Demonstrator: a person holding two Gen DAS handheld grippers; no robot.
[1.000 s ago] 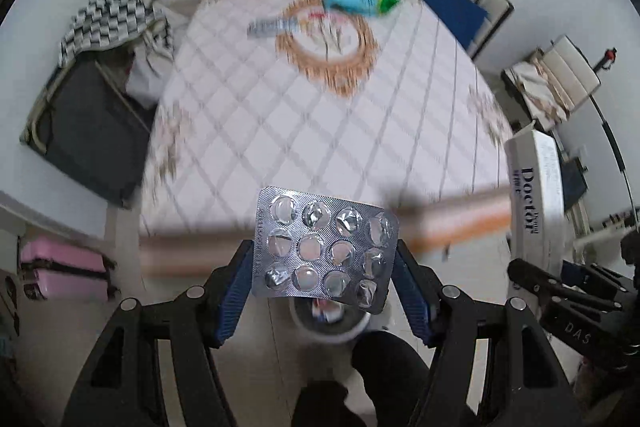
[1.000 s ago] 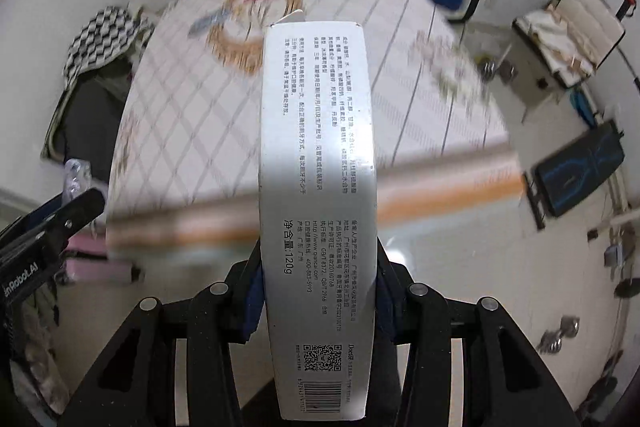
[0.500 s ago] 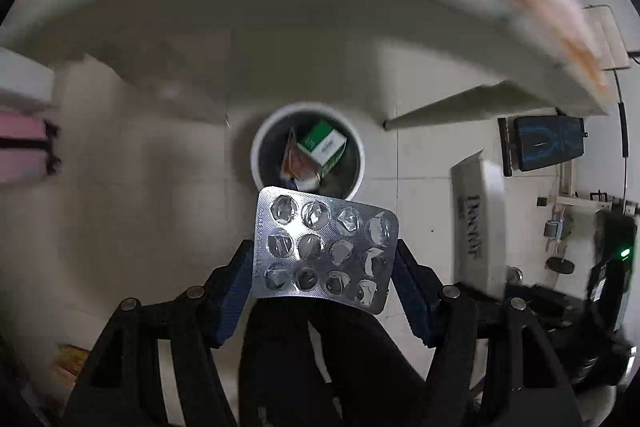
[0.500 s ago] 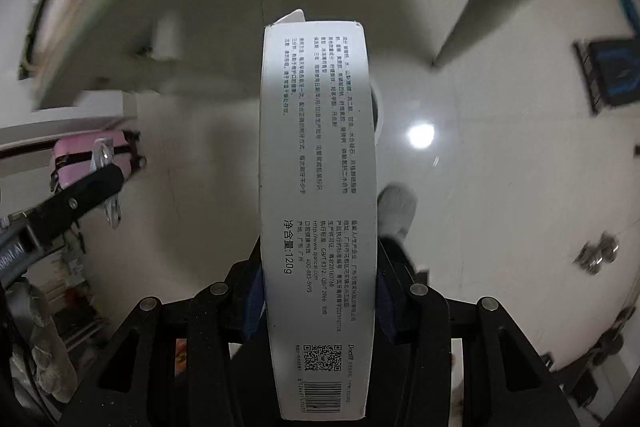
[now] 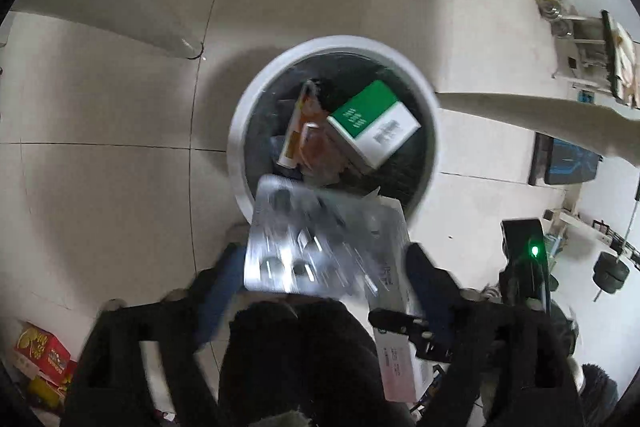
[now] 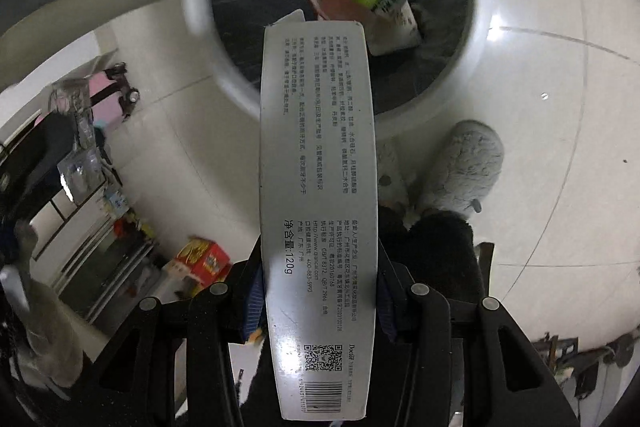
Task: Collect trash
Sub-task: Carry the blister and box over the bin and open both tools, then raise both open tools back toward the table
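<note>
Left tongs (image 5: pixel 326 267) first, in the left wrist view: the blue pads stand wide, well clear of the silver foil blister pack (image 5: pixel 320 239), which looks blurred between them. My read is that it has just been let go, though I cannot be sure it is free. Directly ahead and below lies the round white-rimmed waste bin with a dark liner (image 5: pixel 240 131), with a green-and-white carton (image 5: pixel 372 123) and an orange packet (image 5: pixel 300 127) already inside. The pack's far edge overlaps the bin's near rim, so the drop line looks marginal.

Now the right wrist view: right tongs (image 6: pixel 318 303) are clamped tight on the long grey toothpaste box with printed text (image 6: pixel 318 187), gripping its near end. The box's long axis runs straight forward, and its far end reaches over the bin's (image 6: pixel 476 39) near rim into the opening. This box is better lined up; letting go here should probably send it in. A grey fluffy slipper (image 6: pixel 464 163) sits beside the bin.
</note>
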